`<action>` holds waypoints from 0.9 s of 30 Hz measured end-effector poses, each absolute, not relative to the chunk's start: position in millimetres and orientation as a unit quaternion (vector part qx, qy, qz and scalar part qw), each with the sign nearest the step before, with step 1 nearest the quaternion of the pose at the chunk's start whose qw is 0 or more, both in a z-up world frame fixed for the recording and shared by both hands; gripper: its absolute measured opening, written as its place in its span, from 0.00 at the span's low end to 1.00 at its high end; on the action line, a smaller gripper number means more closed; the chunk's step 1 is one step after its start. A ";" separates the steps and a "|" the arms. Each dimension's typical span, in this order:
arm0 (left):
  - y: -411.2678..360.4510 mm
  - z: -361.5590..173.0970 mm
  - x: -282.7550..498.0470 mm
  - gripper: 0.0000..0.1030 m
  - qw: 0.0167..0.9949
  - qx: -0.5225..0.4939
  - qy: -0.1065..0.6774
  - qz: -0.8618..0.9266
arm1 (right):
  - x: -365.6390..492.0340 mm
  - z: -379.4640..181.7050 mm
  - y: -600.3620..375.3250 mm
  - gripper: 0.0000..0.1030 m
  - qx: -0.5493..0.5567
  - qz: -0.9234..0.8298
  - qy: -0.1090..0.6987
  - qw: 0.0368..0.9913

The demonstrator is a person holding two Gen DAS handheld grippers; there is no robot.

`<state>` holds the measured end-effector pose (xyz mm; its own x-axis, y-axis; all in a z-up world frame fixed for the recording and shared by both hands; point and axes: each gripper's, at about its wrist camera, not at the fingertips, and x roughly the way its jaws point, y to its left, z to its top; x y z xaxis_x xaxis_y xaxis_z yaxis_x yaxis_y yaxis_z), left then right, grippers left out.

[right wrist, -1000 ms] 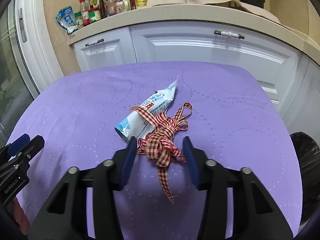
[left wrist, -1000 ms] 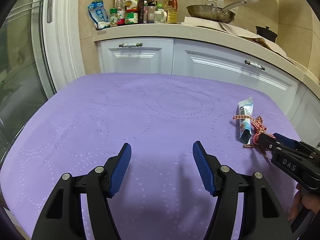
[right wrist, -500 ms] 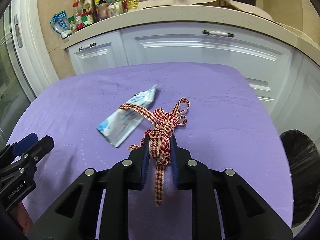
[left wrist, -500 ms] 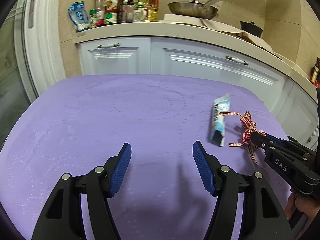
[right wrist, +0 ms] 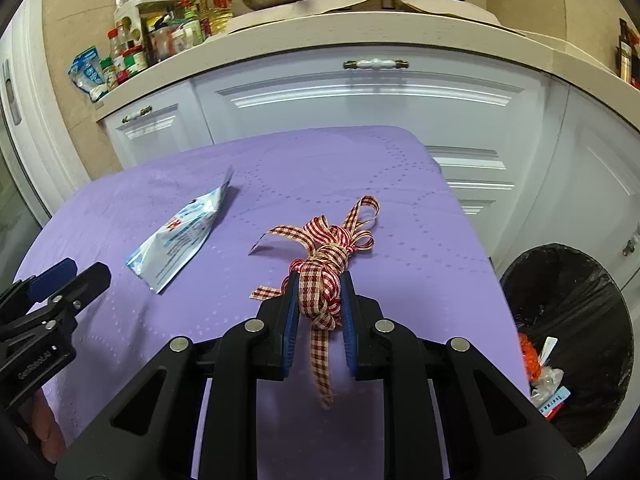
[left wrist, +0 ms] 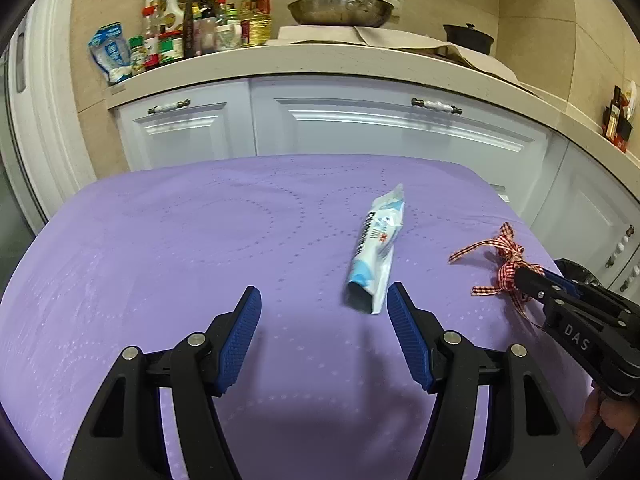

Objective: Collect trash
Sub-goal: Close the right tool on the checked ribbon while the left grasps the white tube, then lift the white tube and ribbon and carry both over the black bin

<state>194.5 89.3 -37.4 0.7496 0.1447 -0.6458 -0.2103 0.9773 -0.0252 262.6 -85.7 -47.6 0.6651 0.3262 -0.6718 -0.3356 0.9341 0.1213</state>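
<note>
Right tool [right wrist: 320, 300] pressed together on a tangled red-and-cream gingham ribbon [right wrist: 324, 268], knot pinched between the blue pads, one loose tail hanging down between the black arms, loops and another tail fanned out ahead above the purple dotted cloth of the bench [right wrist: 280, 168]. Same ribbon [left wrist: 506, 264] seen from the left wrist at the tip of the right tool [left wrist: 528, 276], near the right edge of the bench [left wrist: 160, 240]. Left tool [left wrist: 324, 320] spread wide, nothing between its blue ribbed pads, hovering over the purple cloth. Crumpled white-and-blue plastic wrapper [left wrist: 376, 256] flat on the cloth, its open end just beyond the right-hand pad of the left tool; in the right wrist view, same wrapper [right wrist: 180, 236] left of the ribbon and apart from it. Black-lined round trash bin [right wrist: 572, 320] down beside the right side of the bench, a few scraps inside.
</note>
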 end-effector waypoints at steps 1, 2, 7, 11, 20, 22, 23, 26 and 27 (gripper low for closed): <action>87.1 -38.2 197.8 0.62 0.934 -0.046 0.342 0.094 | 264.1 -47.5 -87.8 0.18 -0.005 0.180 0.367 0.913; 85.5 -39.1 199.8 0.62 0.933 -0.045 0.344 0.094 | 266.0 -47.6 -90.3 0.18 -0.004 0.180 0.367 0.913; 80.0 -44.5 214.1 0.62 0.930 -0.039 0.353 0.093 | 273.1 -46.9 -96.8 0.18 0.003 0.180 0.367 0.913; 79.7 -48.1 223.2 0.62 0.927 -0.041 0.360 0.094 | 277.4 -47.4 -99.6 0.18 0.004 0.183 0.368 0.912; 75.2 -57.3 234.1 0.46 0.921 -0.038 0.378 0.084 | 281.1 -48.5 -102.6 0.18 0.010 0.186 0.369 0.911; 73.2 -60.1 235.4 0.39 0.919 -0.035 0.385 0.078 | 280.9 -48.5 -102.1 0.18 0.008 0.187 0.369 0.910; 72.4 -60.8 235.8 0.35 0.919 -0.034 0.386 0.077 | 280.8 -48.6 -101.8 0.18 0.008 0.187 0.369 0.910; 71.2 -61.5 236.4 0.17 0.917 -0.033 0.390 0.071 | 280.3 -48.6 -101.3 0.18 0.007 0.187 0.370 0.910; 70.6 -61.9 236.2 0.14 0.917 -0.032 0.391 0.068 | 280.3 -48.5 -101.0 0.18 0.007 0.186 0.370 0.910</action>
<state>236.2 70.6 -61.9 0.6850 0.0992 -0.7217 -0.1488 0.9888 -0.0054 280.3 -101.0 -48.5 0.6568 0.3442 -0.6709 -0.3340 0.9305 0.1504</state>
